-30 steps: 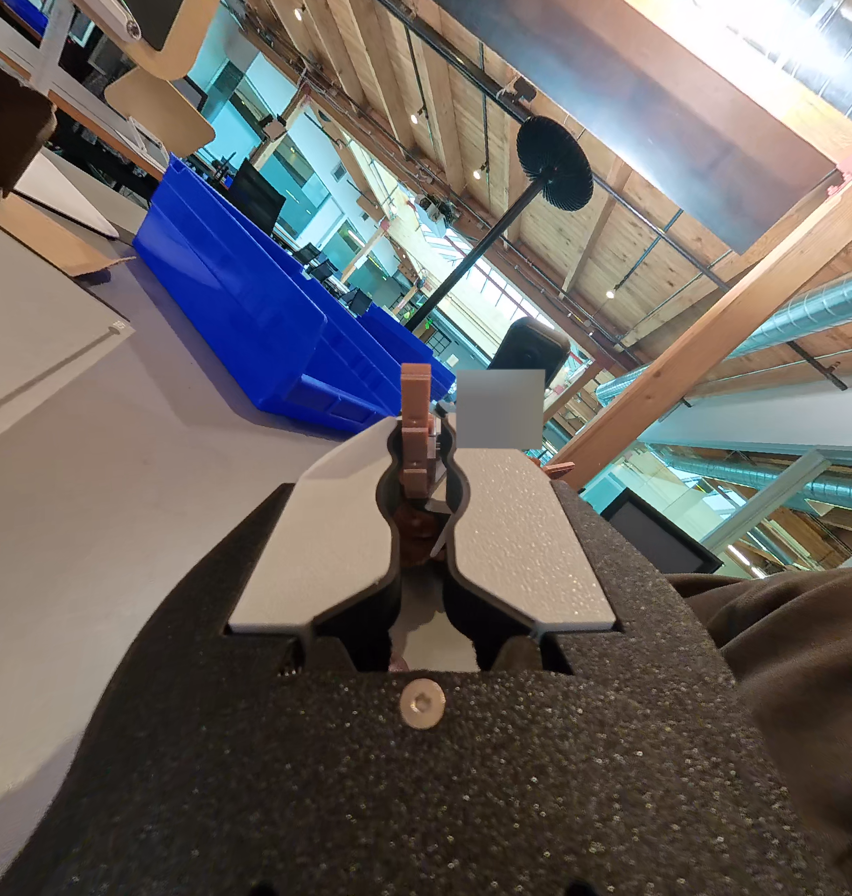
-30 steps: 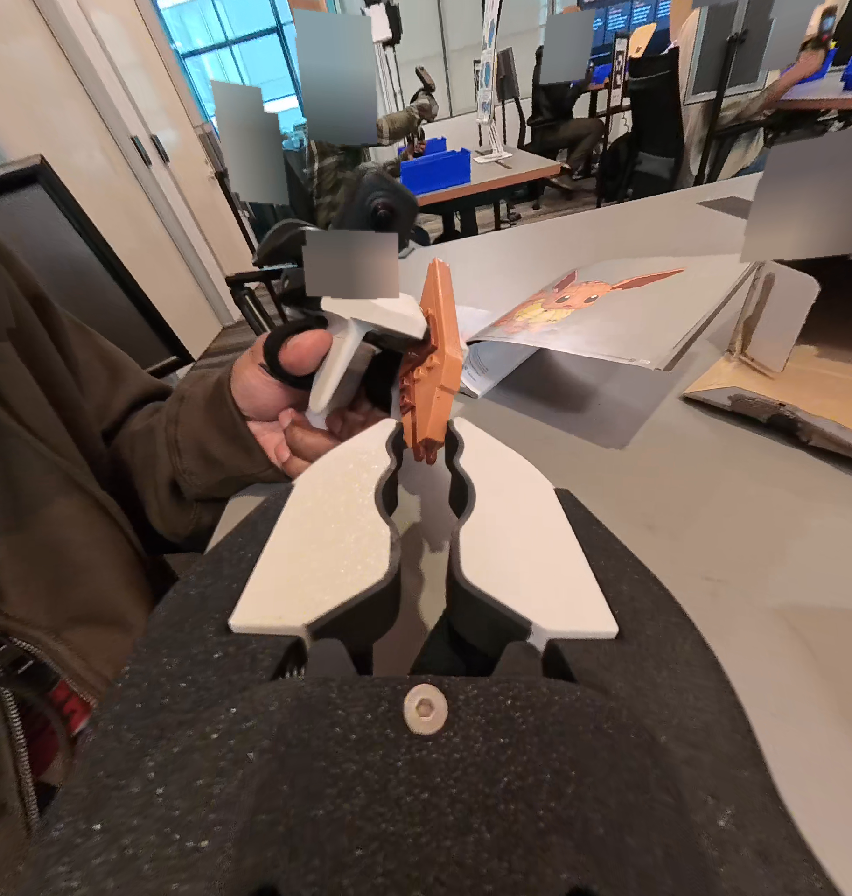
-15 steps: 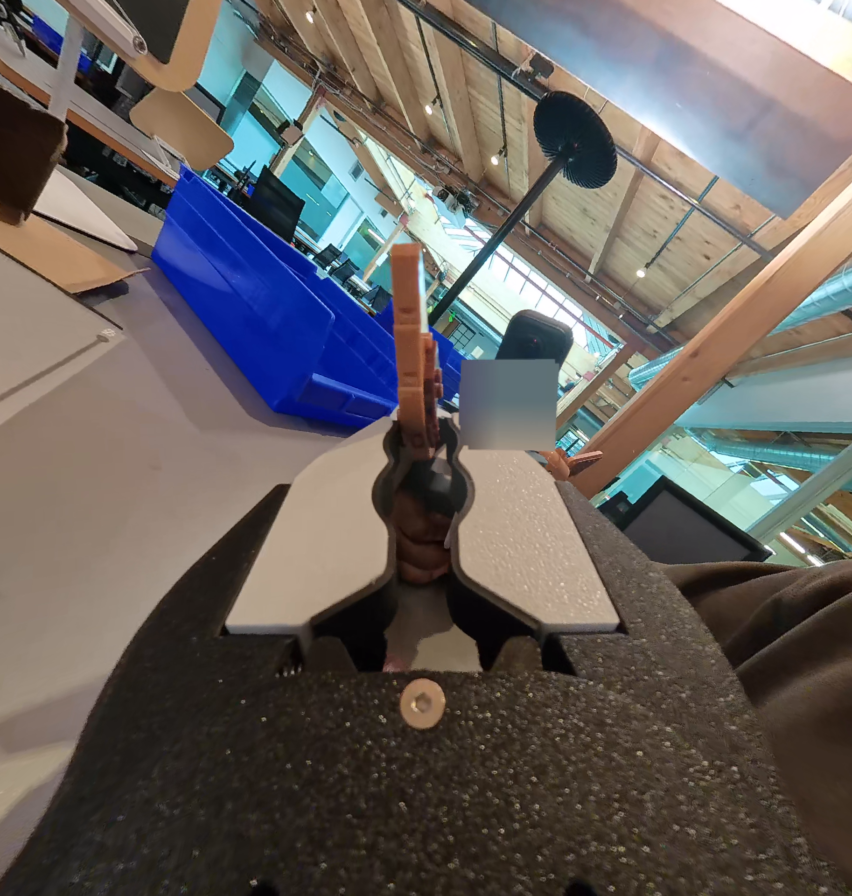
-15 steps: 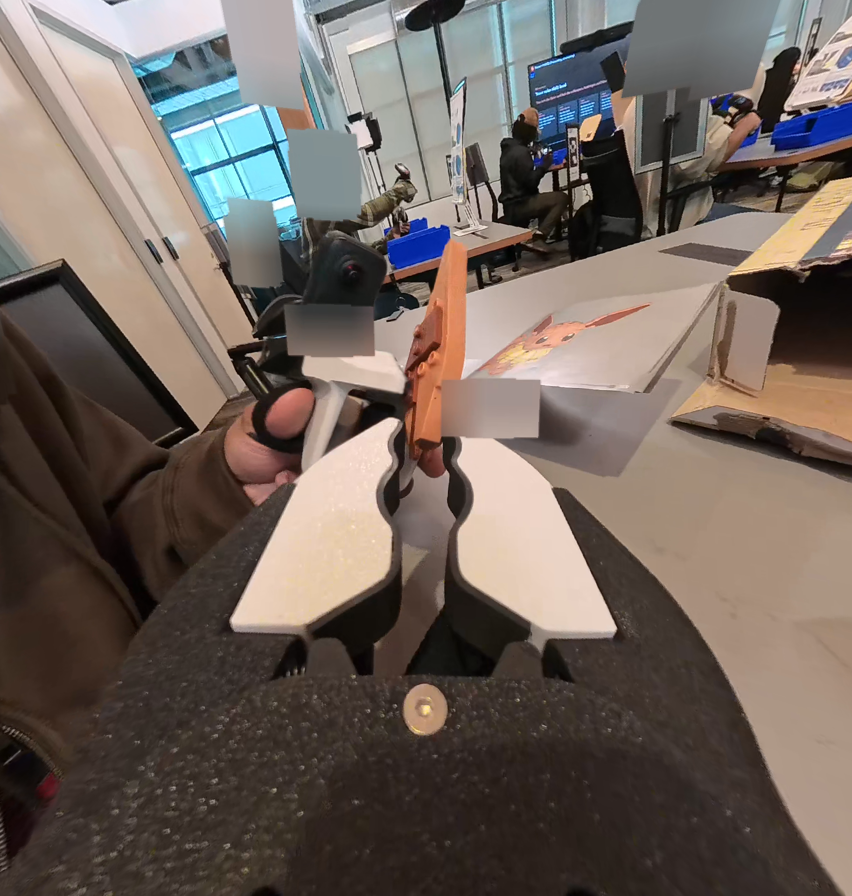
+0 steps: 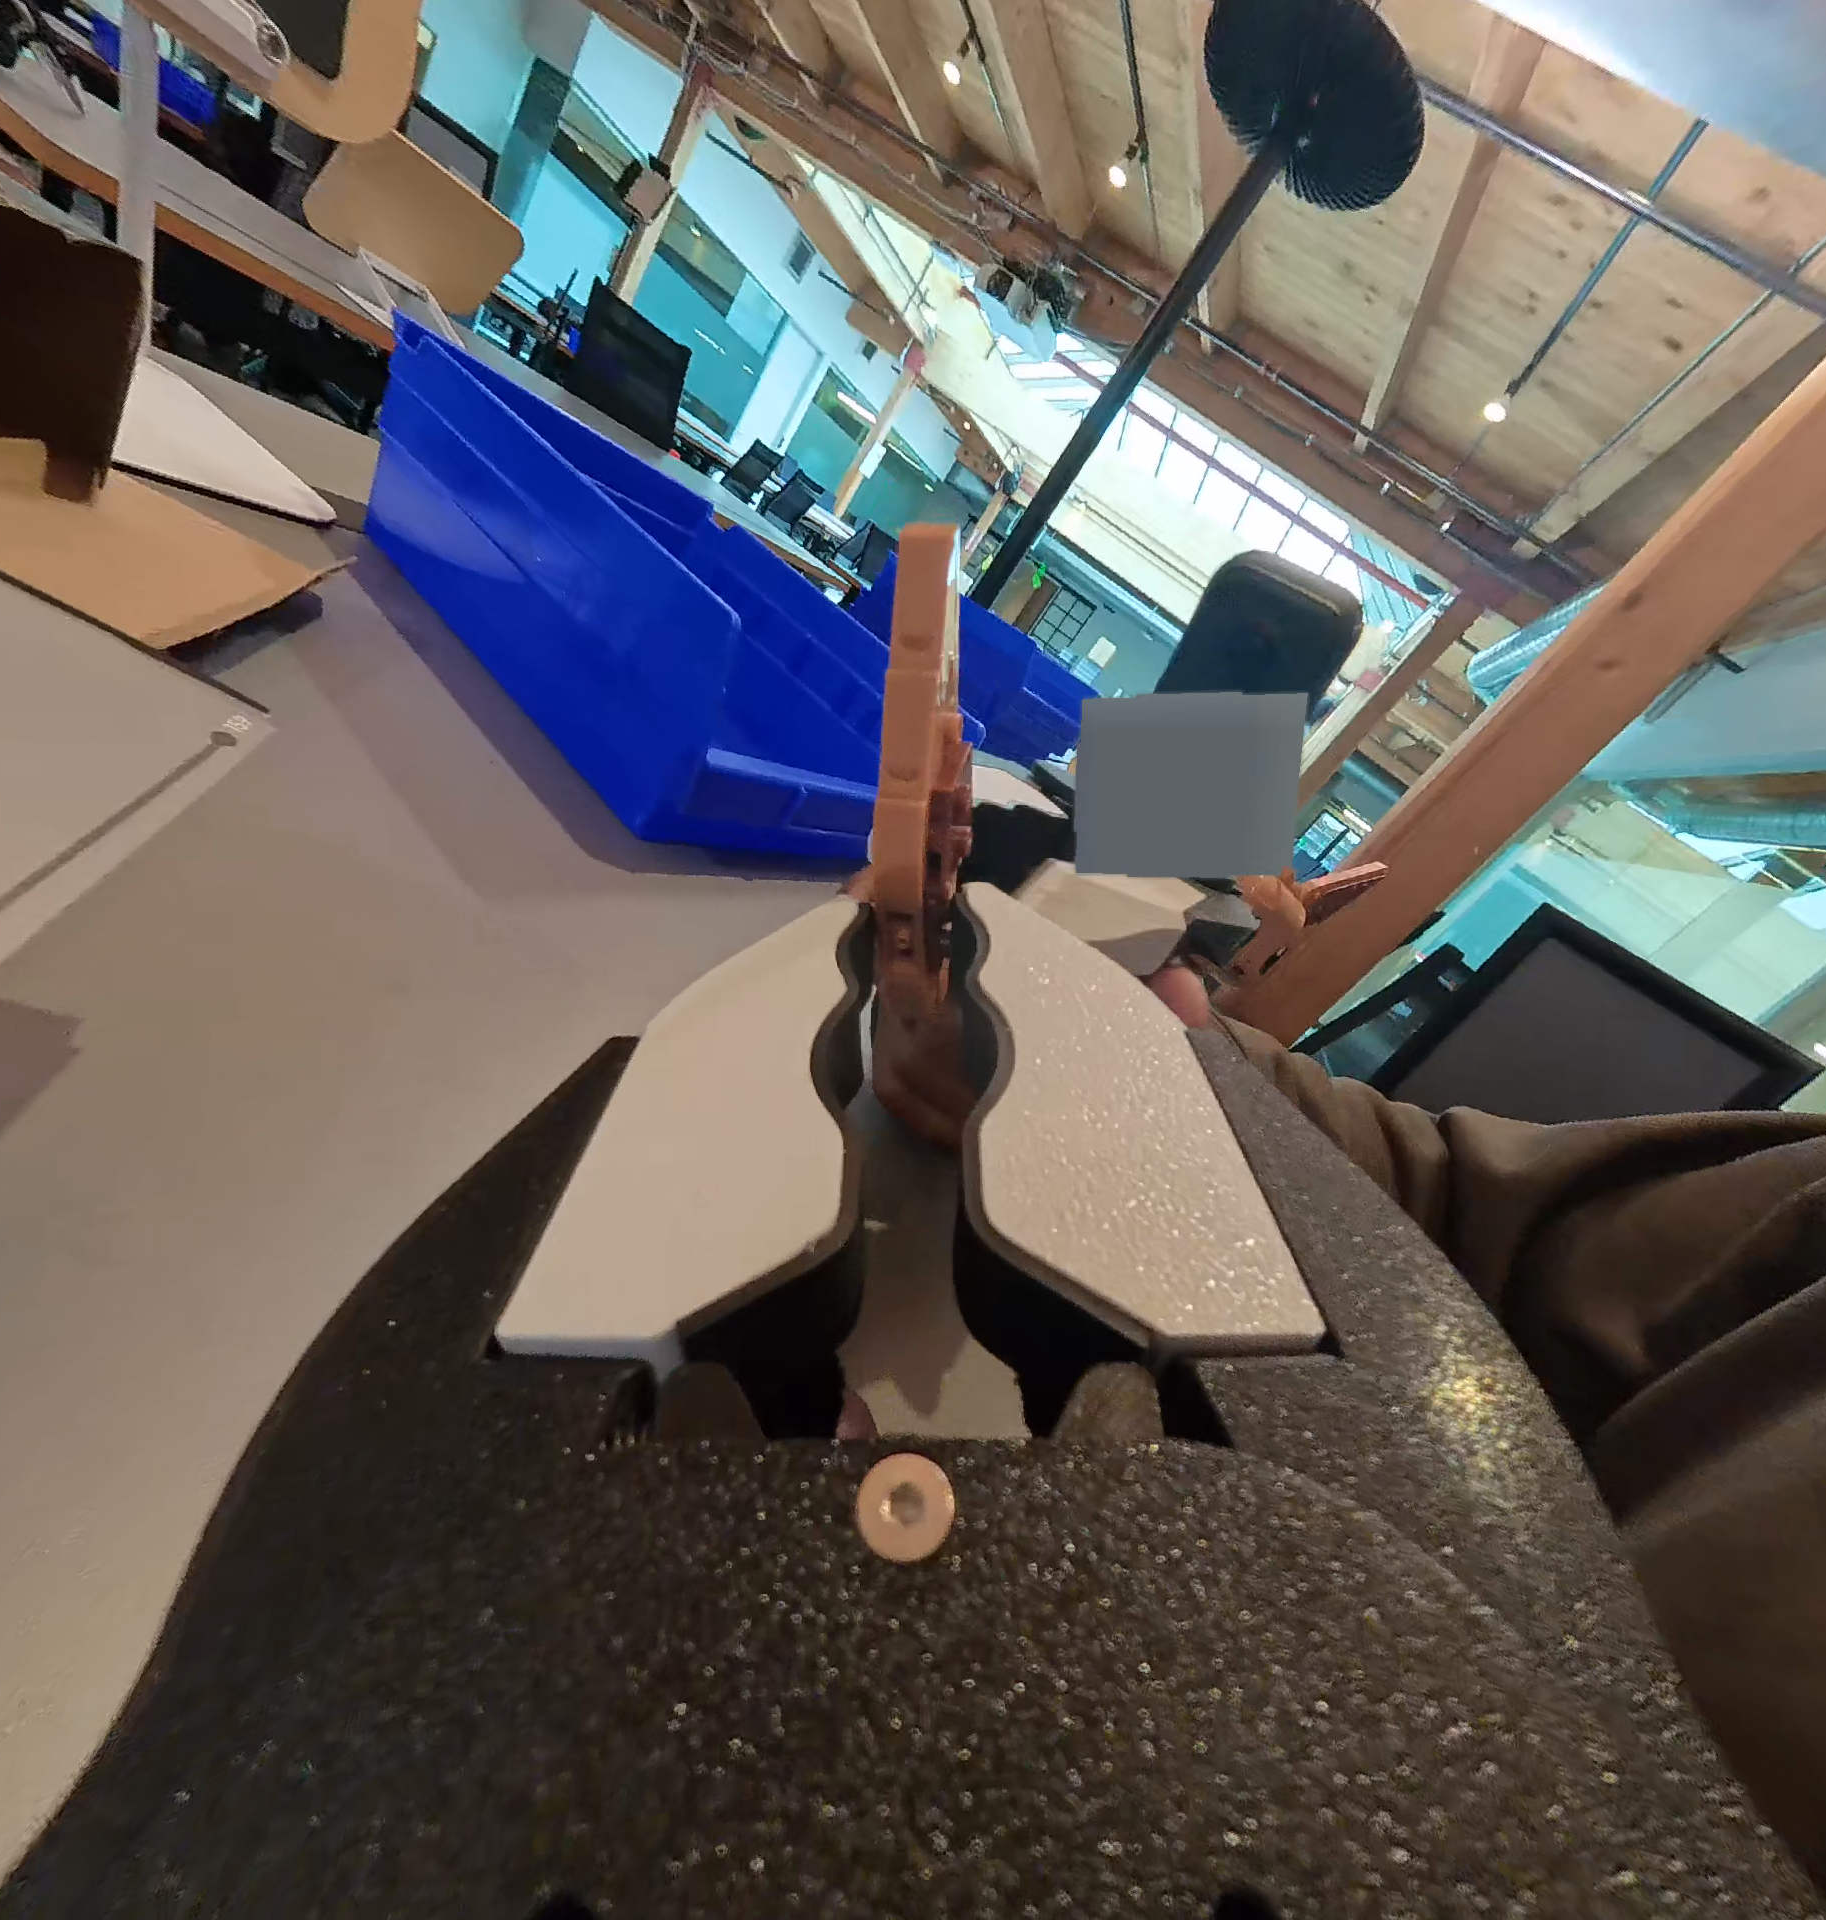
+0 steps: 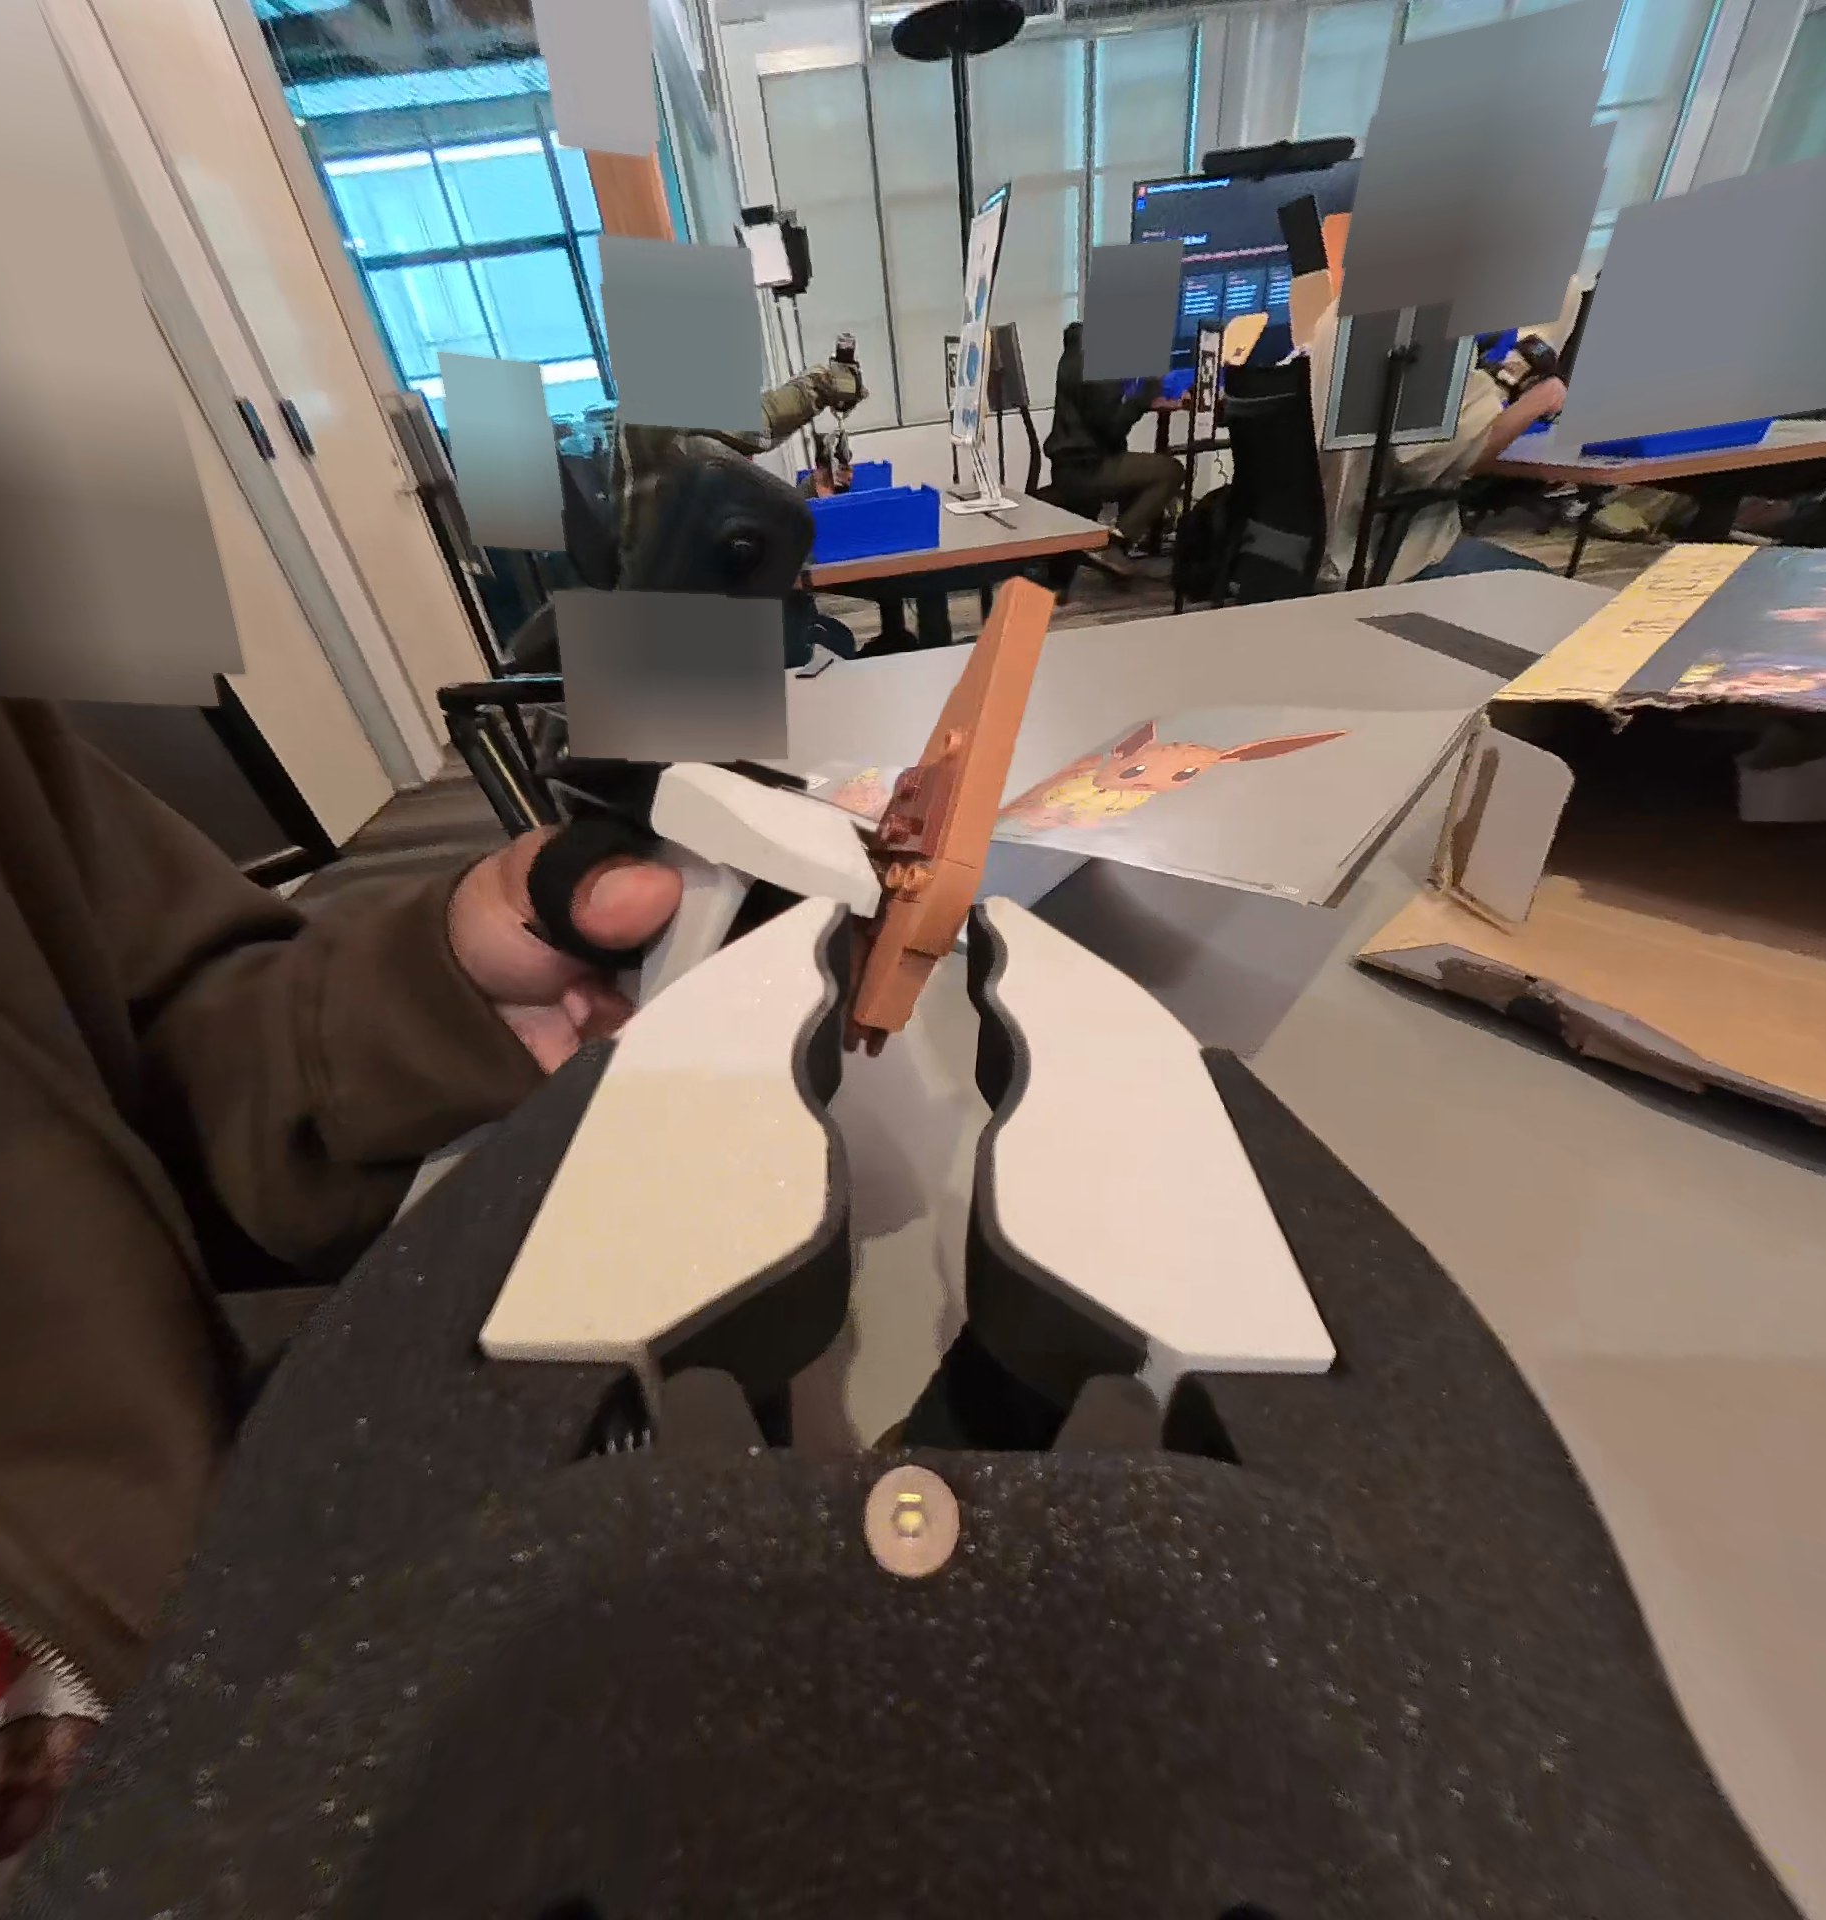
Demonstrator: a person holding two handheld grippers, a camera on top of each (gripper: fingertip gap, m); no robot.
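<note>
Since a second ago my right claw (image 6: 909,966) has spread its fingers, and the orange-brown brick-built piece (image 6: 950,831) now tilts toward the upper right between them with a clear gap on its right side; it leans close to the left fingertip (image 6: 784,956), but neither pad presses on it. I read this claw as open, holding nothing.

My left claw (image 5: 914,940) is closed on the same piece (image 5: 914,727): both pads bear on its dark lower part, and the tan slab stands upright above the fingertips. Seen from the right wrist, the left claw's white finger (image 6: 763,842) meets the studded side of the piece, with a hand (image 6: 566,935) gripping its black loop.

The piece is held in the air above the grey bench (image 6: 1511,1195), not resting on it. Behind it lie a picture booklet (image 6: 1179,800) and an open cardboard box (image 6: 1636,883). From the left wrist, blue bins (image 5: 576,623) stand on the bench beyond the piece.
</note>
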